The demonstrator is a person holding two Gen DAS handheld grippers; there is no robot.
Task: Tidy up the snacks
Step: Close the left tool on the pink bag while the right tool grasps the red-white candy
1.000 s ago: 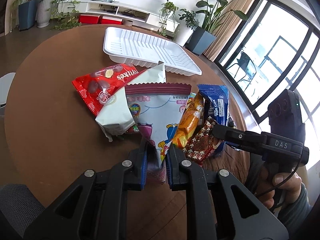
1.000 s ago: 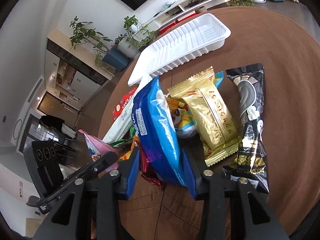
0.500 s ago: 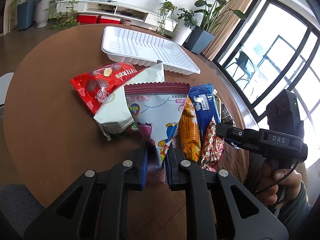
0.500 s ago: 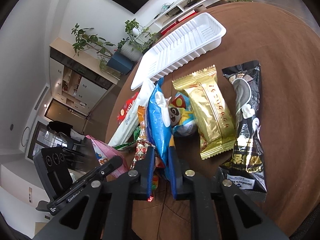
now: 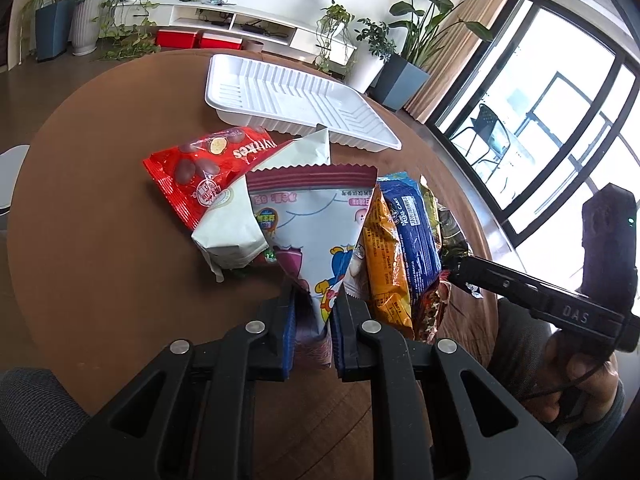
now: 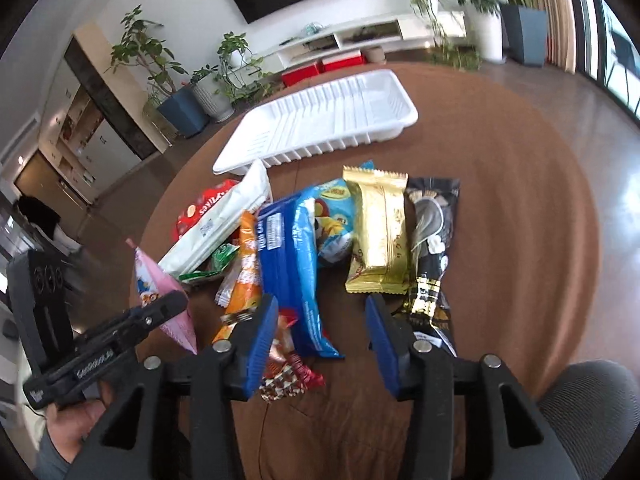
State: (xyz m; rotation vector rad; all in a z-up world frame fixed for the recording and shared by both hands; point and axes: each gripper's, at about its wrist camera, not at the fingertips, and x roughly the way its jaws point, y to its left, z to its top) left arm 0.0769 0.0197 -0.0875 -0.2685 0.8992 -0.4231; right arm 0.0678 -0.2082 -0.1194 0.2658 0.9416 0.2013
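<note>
Gripping the pink cartoon packet (image 5: 320,236) by its narrow end, the left gripper (image 5: 314,312) has its fingers (image 5: 286,320) clenched on the wrapper. The right gripper (image 6: 320,340) is letting go, its fingers opening. The blue packet (image 6: 290,264) lies on the bench (image 6: 520,200) with its near end between them, touching neither pad. The gold packet (image 6: 378,236) and the black packet (image 6: 432,248) lie just beside it (the white tray (image 6: 320,120) sits behind the pile).
</note>
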